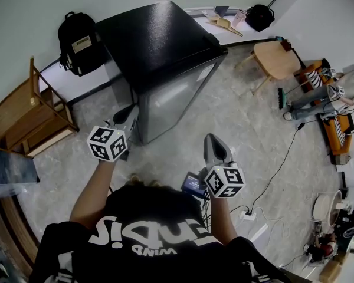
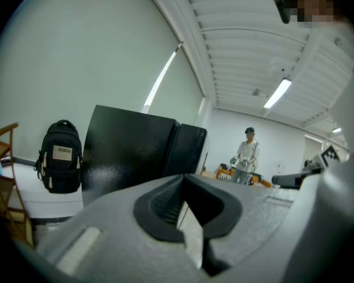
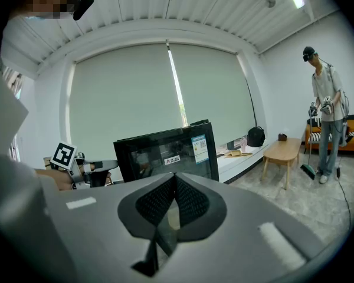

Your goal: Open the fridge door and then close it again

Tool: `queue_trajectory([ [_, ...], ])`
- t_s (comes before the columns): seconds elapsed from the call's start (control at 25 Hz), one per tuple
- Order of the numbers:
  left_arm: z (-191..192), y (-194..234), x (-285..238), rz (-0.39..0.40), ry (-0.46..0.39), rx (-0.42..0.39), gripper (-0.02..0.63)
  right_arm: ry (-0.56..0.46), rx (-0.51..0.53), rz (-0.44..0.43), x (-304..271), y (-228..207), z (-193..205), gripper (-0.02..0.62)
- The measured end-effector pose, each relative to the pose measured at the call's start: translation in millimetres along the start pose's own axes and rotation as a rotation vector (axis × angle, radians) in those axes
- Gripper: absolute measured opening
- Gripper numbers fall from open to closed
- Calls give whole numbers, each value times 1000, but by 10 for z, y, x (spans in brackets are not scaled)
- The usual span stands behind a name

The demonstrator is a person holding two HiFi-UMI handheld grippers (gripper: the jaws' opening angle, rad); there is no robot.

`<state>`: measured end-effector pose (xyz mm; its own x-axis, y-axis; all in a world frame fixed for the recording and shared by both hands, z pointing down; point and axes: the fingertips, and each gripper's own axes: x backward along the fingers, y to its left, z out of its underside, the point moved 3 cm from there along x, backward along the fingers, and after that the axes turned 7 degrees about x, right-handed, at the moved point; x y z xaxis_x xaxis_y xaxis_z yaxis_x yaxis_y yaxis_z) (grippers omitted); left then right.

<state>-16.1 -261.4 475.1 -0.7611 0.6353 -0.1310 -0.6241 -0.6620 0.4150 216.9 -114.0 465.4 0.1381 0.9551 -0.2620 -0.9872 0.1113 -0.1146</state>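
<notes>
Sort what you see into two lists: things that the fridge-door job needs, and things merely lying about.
Belongs to the job: fridge; left gripper; right gripper.
Just lying about: backpack; small wooden table; wooden rack.

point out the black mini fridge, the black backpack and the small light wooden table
black mini fridge point(image 1: 159, 40), head view, on its glossy top
black backpack point(image 1: 76, 43), head view, on its front panel
small light wooden table point(image 1: 275, 59), head view, on its tabletop
</notes>
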Motion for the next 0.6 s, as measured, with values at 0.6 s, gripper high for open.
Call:
queue_trajectory([
  [0.6,62,-120,78,11,13,-19,61,1,-1,-1,75,32,24,-3],
])
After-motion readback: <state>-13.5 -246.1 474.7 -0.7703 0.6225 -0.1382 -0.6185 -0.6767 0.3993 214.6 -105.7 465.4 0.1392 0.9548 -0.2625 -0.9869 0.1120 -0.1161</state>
